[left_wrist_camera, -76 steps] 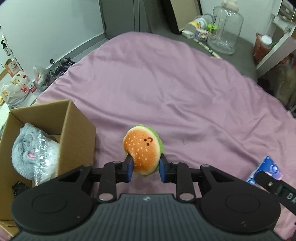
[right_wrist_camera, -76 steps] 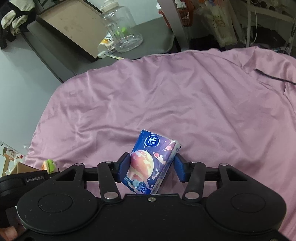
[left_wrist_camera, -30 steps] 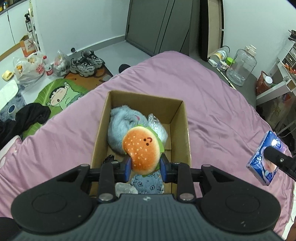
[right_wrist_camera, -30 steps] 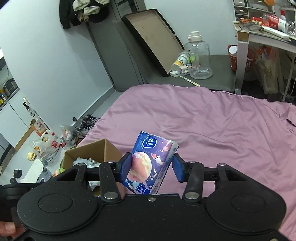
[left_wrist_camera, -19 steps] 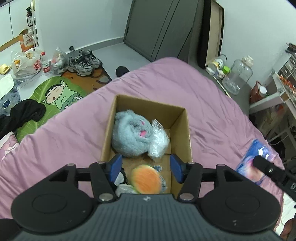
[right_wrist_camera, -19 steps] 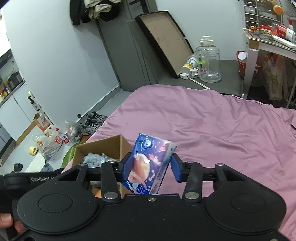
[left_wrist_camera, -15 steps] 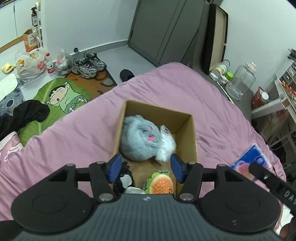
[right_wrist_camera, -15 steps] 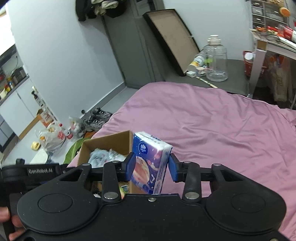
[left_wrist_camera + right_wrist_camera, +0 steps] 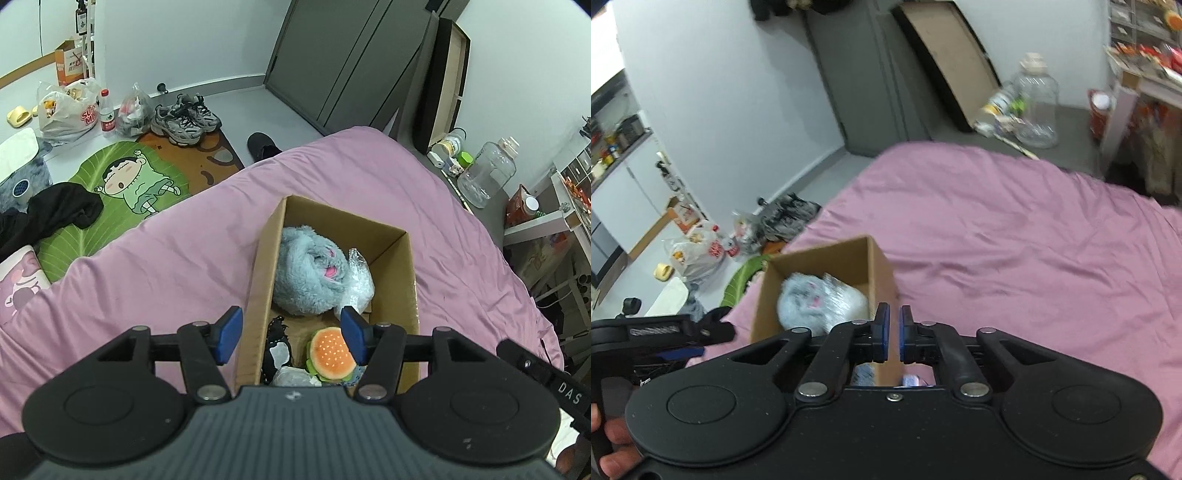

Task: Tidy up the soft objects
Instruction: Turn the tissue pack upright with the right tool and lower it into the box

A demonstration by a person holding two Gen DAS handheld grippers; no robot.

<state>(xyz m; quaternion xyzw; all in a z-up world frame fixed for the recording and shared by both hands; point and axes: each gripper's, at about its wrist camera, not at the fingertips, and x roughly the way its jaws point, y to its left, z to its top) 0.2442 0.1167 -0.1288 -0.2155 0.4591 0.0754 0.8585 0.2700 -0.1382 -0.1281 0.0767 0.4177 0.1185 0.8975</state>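
An open cardboard box (image 9: 410, 273) stands on the purple bedspread. Inside lie a grey fluffy plush (image 9: 306, 277), a clear plastic bag (image 9: 356, 284) and the burger plush (image 9: 330, 356) near the front. My left gripper (image 9: 291, 336) is open and empty above the box's near end. In the right wrist view my right gripper (image 9: 891, 334) is nearly shut with nothing between its pads, above the box's right wall (image 9: 879, 273). A bit of the blue tissue pack (image 9: 912, 379) shows just below the fingers.
The purple bed (image 9: 155, 266) spreads to the left and right of the box. On the floor beyond lie a green cartoon mat (image 9: 122, 184), shoes (image 9: 184, 118) and shopping bags (image 9: 70, 110). A clear water jug (image 9: 487, 173) stands at the far right by shelves.
My left gripper opened and the burger plush dropped into the box. My right gripper swung over to the box, let the tissue pack go and closed.
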